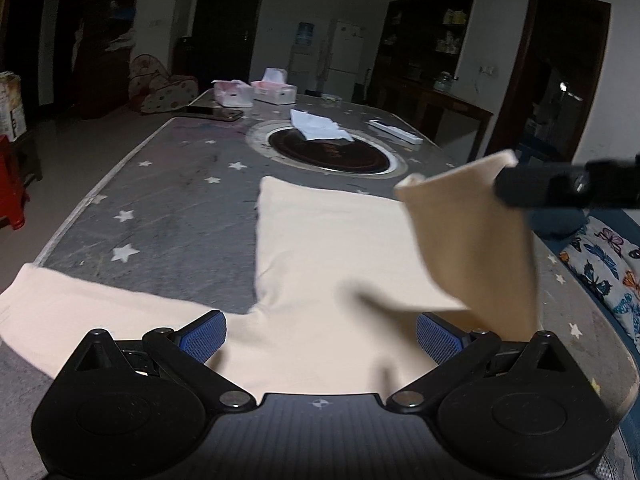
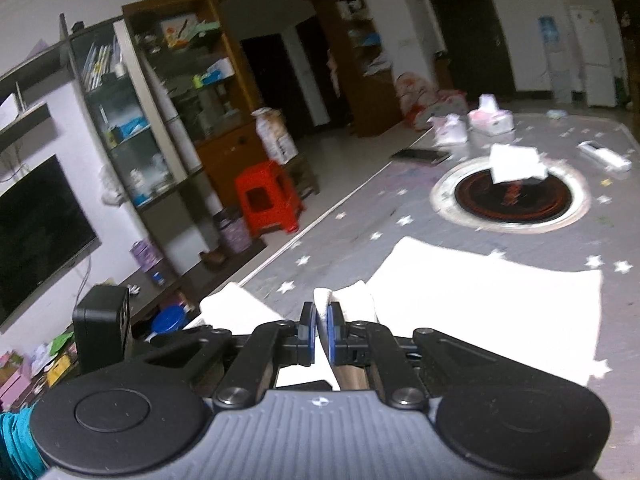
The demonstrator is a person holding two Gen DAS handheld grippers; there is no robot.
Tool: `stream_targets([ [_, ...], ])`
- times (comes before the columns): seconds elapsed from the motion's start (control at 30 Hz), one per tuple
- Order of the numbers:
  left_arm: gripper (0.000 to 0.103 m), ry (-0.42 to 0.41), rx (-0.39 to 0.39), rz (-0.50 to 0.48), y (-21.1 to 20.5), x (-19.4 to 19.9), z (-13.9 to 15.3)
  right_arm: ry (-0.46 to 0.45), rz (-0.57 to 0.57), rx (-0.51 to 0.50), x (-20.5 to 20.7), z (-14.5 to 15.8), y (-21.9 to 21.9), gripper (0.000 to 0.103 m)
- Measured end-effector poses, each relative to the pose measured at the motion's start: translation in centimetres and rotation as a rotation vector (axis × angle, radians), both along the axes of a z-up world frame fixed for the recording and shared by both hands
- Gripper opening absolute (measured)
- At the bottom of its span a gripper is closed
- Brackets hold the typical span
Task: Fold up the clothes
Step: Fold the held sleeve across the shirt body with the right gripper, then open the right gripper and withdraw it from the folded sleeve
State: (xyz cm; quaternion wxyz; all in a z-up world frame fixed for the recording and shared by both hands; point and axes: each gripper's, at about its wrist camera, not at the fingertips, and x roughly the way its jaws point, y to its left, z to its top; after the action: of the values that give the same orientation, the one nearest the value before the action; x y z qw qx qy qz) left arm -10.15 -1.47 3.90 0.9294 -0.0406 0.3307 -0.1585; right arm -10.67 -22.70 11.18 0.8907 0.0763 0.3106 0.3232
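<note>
A cream shirt [image 1: 332, 248] lies flat on the grey star-patterned table [image 1: 172, 200]. Its left sleeve [image 1: 80, 308] stretches out to the left. My left gripper [image 1: 320, 340] is open and empty, low over the shirt's near edge, blue pads wide apart. My right gripper [image 2: 321, 334] is shut on the end of the right sleeve [image 2: 348, 300]. In the left wrist view that sleeve [image 1: 476, 240] hangs lifted above the shirt's right side from the right gripper [image 1: 508, 188]. The shirt body [image 2: 488, 304] looks white in the right wrist view.
A round black hotplate [image 1: 332, 152] is set in the table's middle with a white cloth [image 1: 320, 126] on it. Two tissue boxes [image 1: 276, 90], a phone [image 1: 212, 114] and a white remote [image 1: 396, 130] lie at the far end. A red stool [image 2: 268, 200] stands on the floor left of the table.
</note>
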Motion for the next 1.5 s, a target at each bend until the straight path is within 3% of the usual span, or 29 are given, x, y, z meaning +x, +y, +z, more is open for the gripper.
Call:
stream_targets([
  [0.33,0.103,0.021,0.007,0.043,1.4,-0.2,-0.4,0.071,0.068,-0.041,-0.1,-3.3,1.9,0.015],
  [0.4,0.103,0.019,0.011,0.049,1.7,-0.4,-0.4,0.073,0.069,-0.049,-0.6,-3.3,0.9,0.021],
  [0.8,0.103,-0.031,-0.015,0.096,3.3,-1.4,1.7,0.162,-0.098,-0.216,-4.7,-7.1,-7.9,0.024],
  [0.97,0.101,-0.050,-0.033,0.045,2.0,-1.2,2.5,0.171,-0.129,-0.218,-5.0,-7.6,-9.4,0.024],
  [1.17,0.079,-0.027,-0.059,-0.079,-1.4,-0.8,1.6,0.071,-0.167,-0.210,-2.5,-6.3,-8.8,0.024],
  [1.3,0.057,-0.012,-0.050,-0.150,-3.4,-0.8,0.6,0.056,-0.180,-0.233,-0.9,-7.3,-8.0,0.024],
  [1.5,0.049,0.024,-0.010,-0.192,-4.5,-0.6,-1.4,0.053,-0.188,-0.258,-1.3,-8.3,-8.0,0.024],
])
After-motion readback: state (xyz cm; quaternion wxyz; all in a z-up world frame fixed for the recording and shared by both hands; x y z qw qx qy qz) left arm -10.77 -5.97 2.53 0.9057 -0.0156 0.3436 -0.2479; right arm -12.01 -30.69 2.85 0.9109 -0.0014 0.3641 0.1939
